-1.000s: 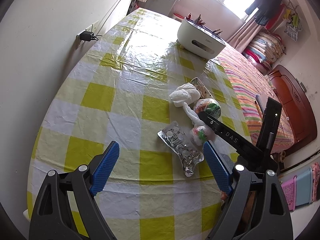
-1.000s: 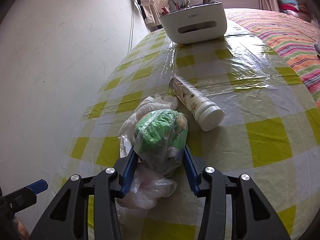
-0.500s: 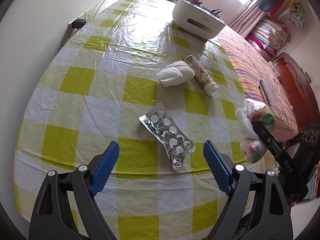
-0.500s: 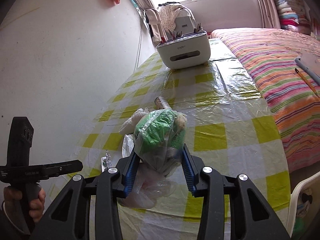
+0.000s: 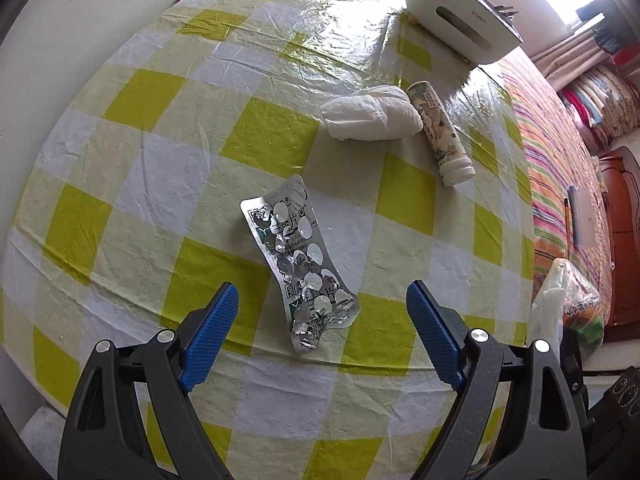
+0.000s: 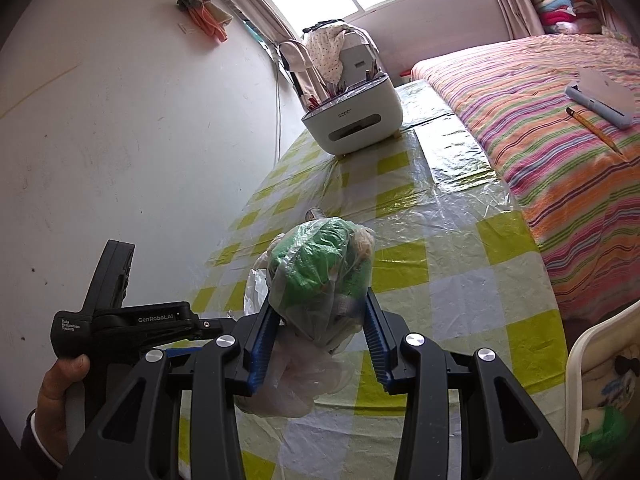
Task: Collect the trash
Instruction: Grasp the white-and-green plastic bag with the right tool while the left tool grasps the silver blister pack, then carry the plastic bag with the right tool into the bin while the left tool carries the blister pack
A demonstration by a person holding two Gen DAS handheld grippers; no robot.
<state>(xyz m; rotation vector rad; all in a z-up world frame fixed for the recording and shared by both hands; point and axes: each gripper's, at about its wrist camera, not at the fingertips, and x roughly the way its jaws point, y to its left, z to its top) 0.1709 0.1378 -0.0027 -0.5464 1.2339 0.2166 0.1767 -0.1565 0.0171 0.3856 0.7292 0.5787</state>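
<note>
1. Yellow-checked surface (image 5: 160, 92) by a white wall, striped bed (image 6: 560, 120) at 3 o'clock; white organiser box (image 5: 460, 20) at 1 o'clock in the left wrist view.
2. Left hand-held gripper (image 5: 322, 334) spread wide, empty, over the used blister pack (image 5: 298, 262), which lies flat between its pads.
3. Right hand-held gripper (image 6: 318, 344) clamped on a bagged wad of green trash (image 6: 320, 280), held off the surface.
4. Crumpled tissue (image 5: 372, 118) touches the bottle (image 5: 438, 132) at 1 o'clock, not yet collected.
5. Step: likely picking up the pack. Next: lower, pinch its thin edges.
6. Versus a second ago: the pack is now centred and closer; the bag has gone from the surface to mid-air.
</note>
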